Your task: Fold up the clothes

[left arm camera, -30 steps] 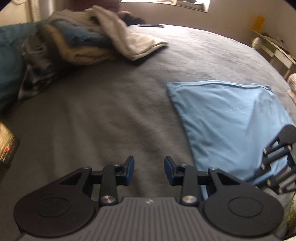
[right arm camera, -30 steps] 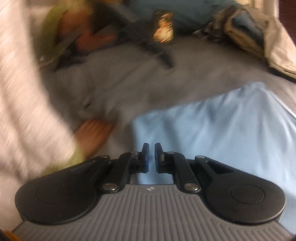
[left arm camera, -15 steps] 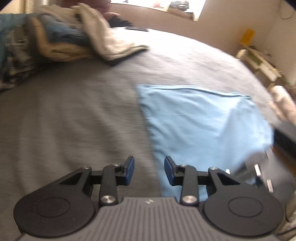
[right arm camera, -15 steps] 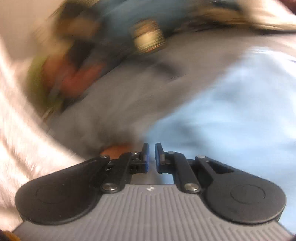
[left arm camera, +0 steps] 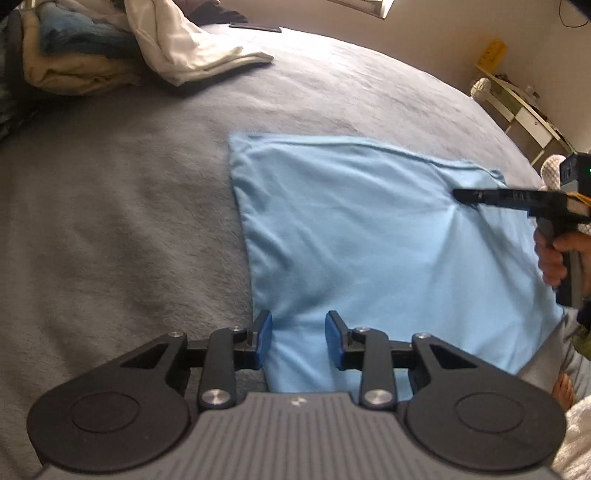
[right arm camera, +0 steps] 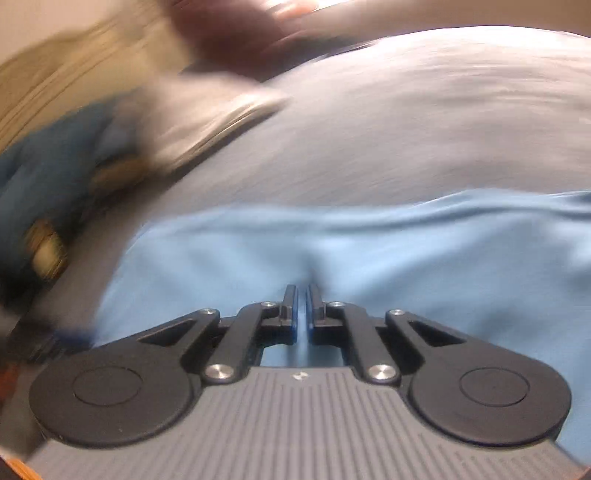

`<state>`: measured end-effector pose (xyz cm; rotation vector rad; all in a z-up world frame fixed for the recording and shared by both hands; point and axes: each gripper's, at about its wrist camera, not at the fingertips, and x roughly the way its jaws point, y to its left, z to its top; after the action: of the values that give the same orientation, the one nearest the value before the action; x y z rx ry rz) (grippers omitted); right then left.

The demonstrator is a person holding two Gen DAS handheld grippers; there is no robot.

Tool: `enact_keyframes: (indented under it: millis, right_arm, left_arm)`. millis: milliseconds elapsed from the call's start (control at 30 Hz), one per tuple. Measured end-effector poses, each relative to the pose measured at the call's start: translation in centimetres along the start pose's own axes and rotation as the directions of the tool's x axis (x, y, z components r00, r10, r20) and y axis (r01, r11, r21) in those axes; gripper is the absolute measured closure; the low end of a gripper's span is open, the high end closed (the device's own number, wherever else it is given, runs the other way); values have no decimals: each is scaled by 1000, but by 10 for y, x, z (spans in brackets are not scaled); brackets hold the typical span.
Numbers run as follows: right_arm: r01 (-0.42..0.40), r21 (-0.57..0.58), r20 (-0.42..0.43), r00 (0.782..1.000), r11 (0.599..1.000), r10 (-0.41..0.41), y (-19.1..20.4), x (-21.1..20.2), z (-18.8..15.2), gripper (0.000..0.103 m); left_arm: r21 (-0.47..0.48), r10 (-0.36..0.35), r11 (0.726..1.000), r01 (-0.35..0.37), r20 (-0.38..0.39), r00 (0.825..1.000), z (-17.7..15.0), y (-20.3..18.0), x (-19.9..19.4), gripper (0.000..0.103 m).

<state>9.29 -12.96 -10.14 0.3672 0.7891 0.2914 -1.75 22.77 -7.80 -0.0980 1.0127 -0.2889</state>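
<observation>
A light-blue garment lies flat as a folded rectangle on the grey bed cover. My left gripper hangs open just over its near left corner, nothing between the blue pads. My right gripper, held by a hand, reaches in from the right with its tips down on the garment's far right part, where the cloth dimples. In the blurred right wrist view the right gripper is shut, and creases of the garment run toward its tips.
A pile of unfolded clothes with a white garment draped over it sits at the bed's far left. A dark flat object lies at the far edge. A white shelf unit stands beyond the bed on the right.
My left gripper has moved right and down over the garment's near left corner. My right gripper, shut throughout, has swung from the garment's near edge to its far right part.
</observation>
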Motion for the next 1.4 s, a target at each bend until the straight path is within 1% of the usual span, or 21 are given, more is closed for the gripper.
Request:
enact_keyframes:
  millis: [67,133,267,300,367,433,533,600,633,733,800,833,900,933,967,1033,1100,1200,1233,1333,1400]
  right_arm:
    - [79,95,62,994,992,-85,-26,-11,11,96]
    - [67,130,100,992,989,-80,-38,-25,12,96]
    - [8,75,45,999,997,-12,-43,-28,2,96]
    - [0,61,28,1000,998,-2,-45,-27,0,96]
    - [35,65,28,999,997,-37,-61,-30,4,99]
    - [75,134,71,994,988,-85,-91,-28,14,99]
    - [140,241,120,978,960,-173,-126,-38,28,96]
    - [110,251,135,980,962,-148,-129,-48,32,96]
    - [62,232,138,986,971,-96,-124,-51,33,96]
    - [-33,154,72,997,988,22,-103,-38,31,96]
    - [-29,111,19,999,993,27,-96,-20,31,95]
    - [4,105,4,1000,994,-5,-99,-13,32,96]
    - [33,199,40,998,979,-42,-118,-13,38,98]
    - [46,246,56,997,968,-62,-128,-13,41,98]
    - [89,300,81,990,950,-118,-138,-22,44,93]
    - [133,298,106,979,945,-172,-142,-42,46,93]
    - [94,262,109,986,960,-126,-135,-63,41,93]
    - [0,234,43,999,972,-11,-131,-77,19,93]
    - [3,218,9,1000,976,-5,-132,-80,10,93]
    - [129,242,-19,992,962,-128,-146,-100,-4,94]
    - [225,275,-29,974,935,-226,-158,-116,-13,97]
  left_arm:
    - [13,8,1000,-8,18,1000,7,-3,-5,67]
    - [23,-4,1000,3,37,999,16,-9,-7,66]
    - [75,-26,997,22,51,998,38,-29,12,64]
    - [100,-12,995,7,48,999,46,-36,21,63]
    - [136,45,989,-53,63,997,61,-45,42,60]
    - [83,83,993,-88,65,994,77,-38,60,61]
    - [-43,65,997,-62,75,995,96,-23,66,62]
    - [-53,48,998,-43,108,993,102,-23,60,58]
    - [-47,46,998,-40,113,993,104,-24,61,55]
    - [-27,67,998,-65,94,993,109,-27,72,55]
    - [-41,81,996,-78,78,994,110,-24,84,56]
    - [-58,80,995,-76,78,994,111,-21,86,58]
    - [-93,73,994,-65,84,994,112,-18,84,58]
    - [-100,72,993,-63,88,994,112,-18,79,58]
    - [-100,73,993,-64,92,993,111,-18,74,57]
    - [-91,80,993,-70,105,991,108,-18,65,50]
    - [-80,78,994,-70,111,991,107,-15,62,48]
    - [-78,83,994,-76,100,991,103,-9,65,48]
    - [-83,92,993,-84,91,992,102,-6,67,48]
    - [-105,111,989,-103,72,991,101,0,69,49]
    - [-105,114,989,-106,75,991,100,1,61,49]
